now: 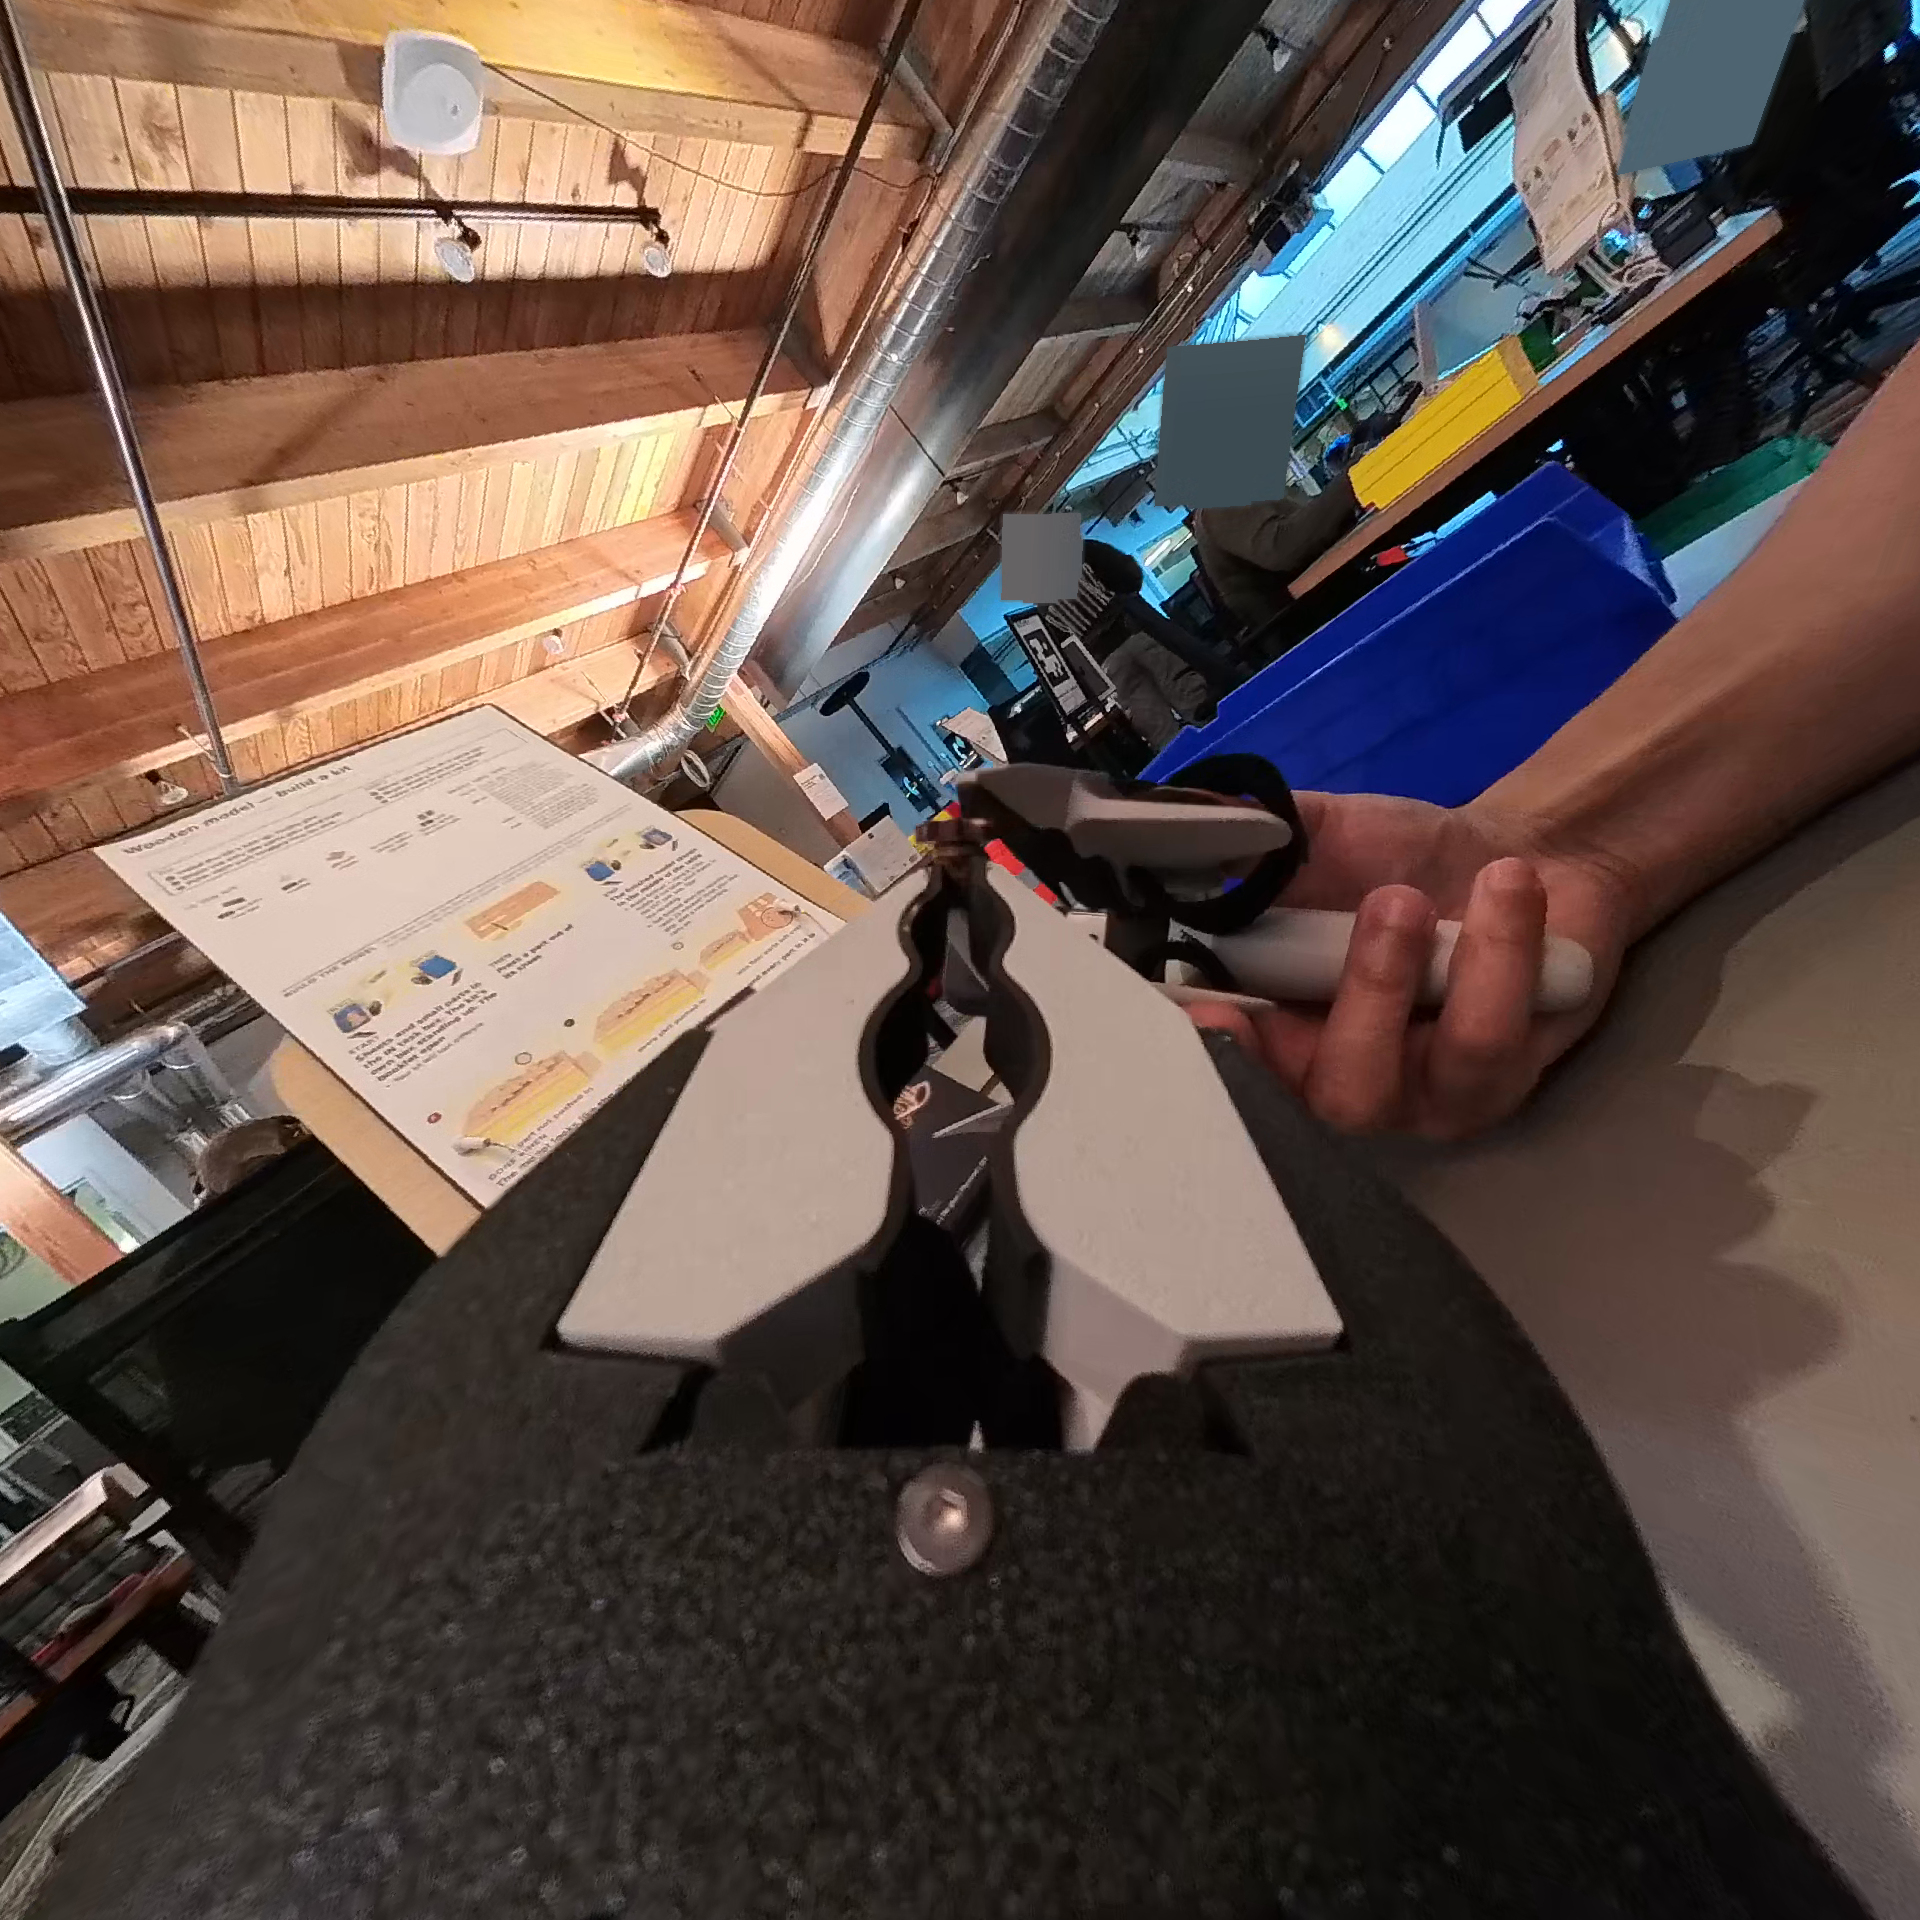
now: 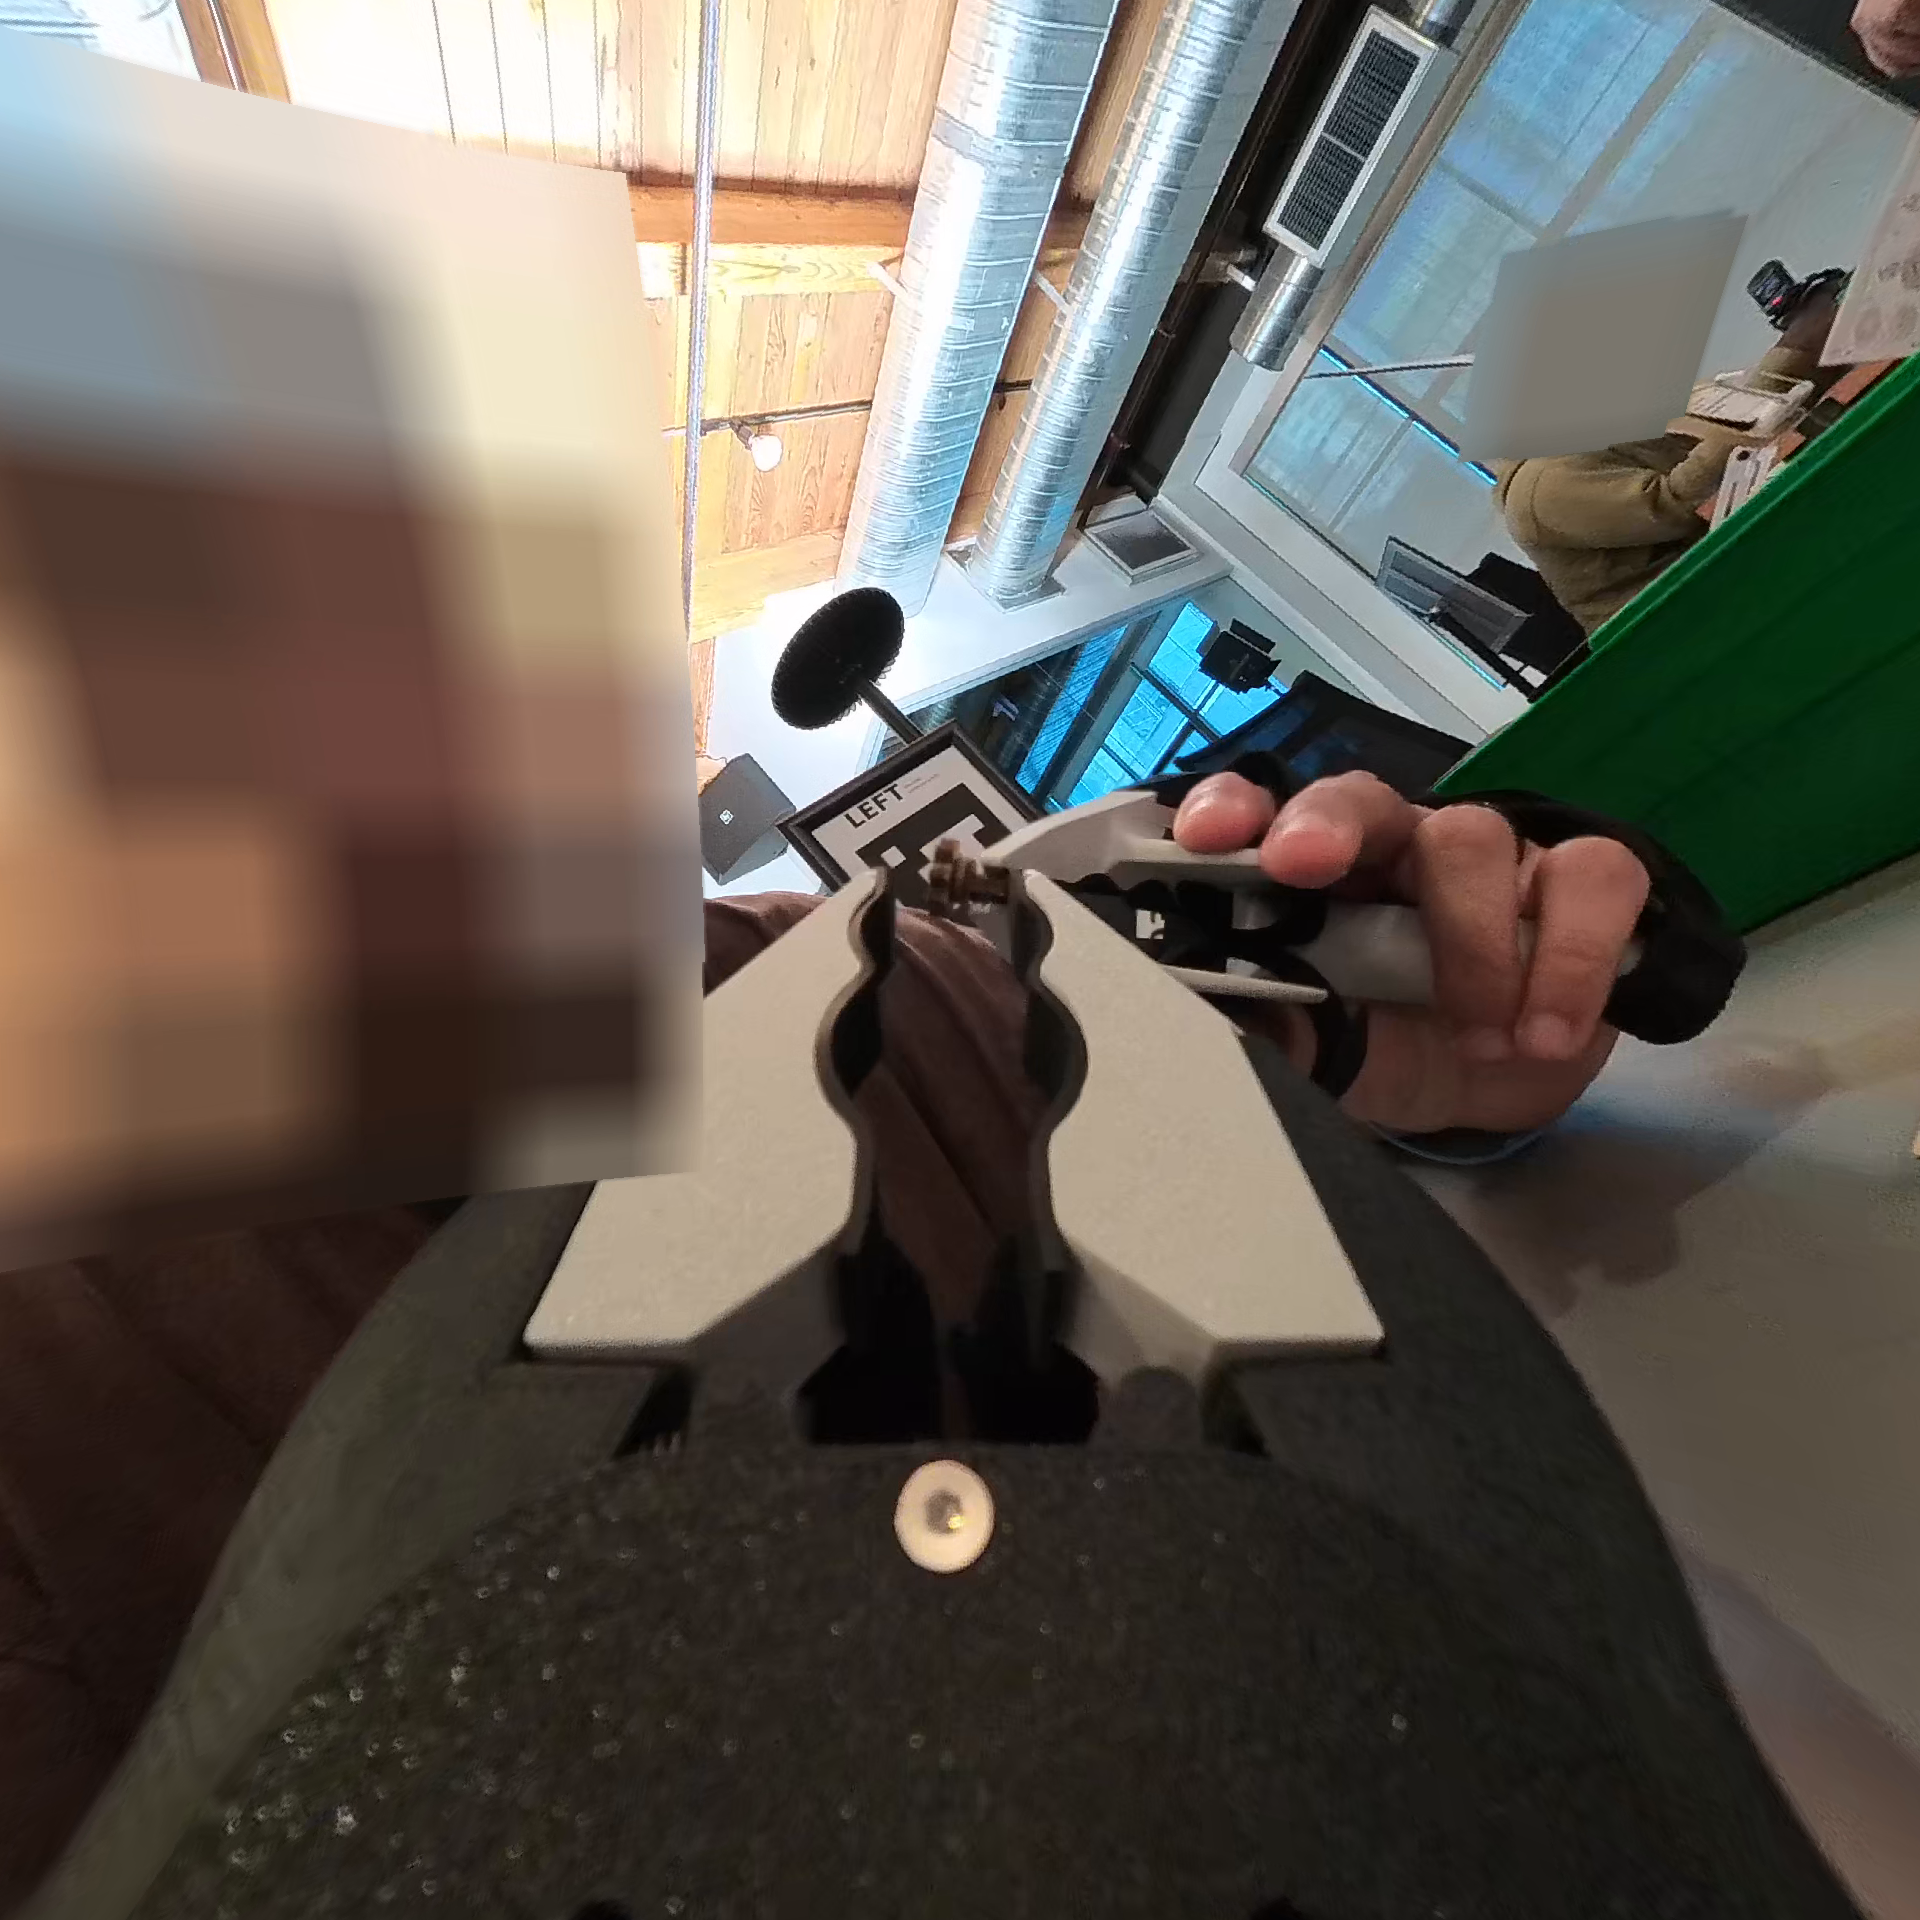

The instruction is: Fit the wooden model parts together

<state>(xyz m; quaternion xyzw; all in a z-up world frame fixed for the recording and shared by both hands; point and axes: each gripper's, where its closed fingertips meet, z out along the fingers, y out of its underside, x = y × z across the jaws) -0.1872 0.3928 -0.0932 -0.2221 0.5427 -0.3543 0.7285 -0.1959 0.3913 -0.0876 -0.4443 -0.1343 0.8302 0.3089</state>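
Observation:
A small dark wooden piece, a toothed wheel on a short axle [image 2: 961, 885], is held up in the air between both grippers. In the right wrist view my right gripper [image 2: 956, 891] has its jaws a narrow gap apart with the piece across its tips, against the right fingertip [image 2: 1029, 904]. My left gripper [image 2: 1003, 850] reaches it from the right, held by a hand. In the left wrist view my left gripper [image 1: 954, 878] is nearly closed on the piece [image 1: 948, 837], and the right gripper's tip [image 1: 971, 805] meets it from above right.
A printed instruction sheet on a board [image 1: 468, 935] leans at the left. A blue bin [image 1: 1455, 665] and a green bin [image 2: 1714, 707] stand on the grey table [image 1: 1714, 1299]. A person's forearm [image 1: 1714, 665] crosses the right side. People sit at benches behind. The grippers are tip to tip, or close to it.

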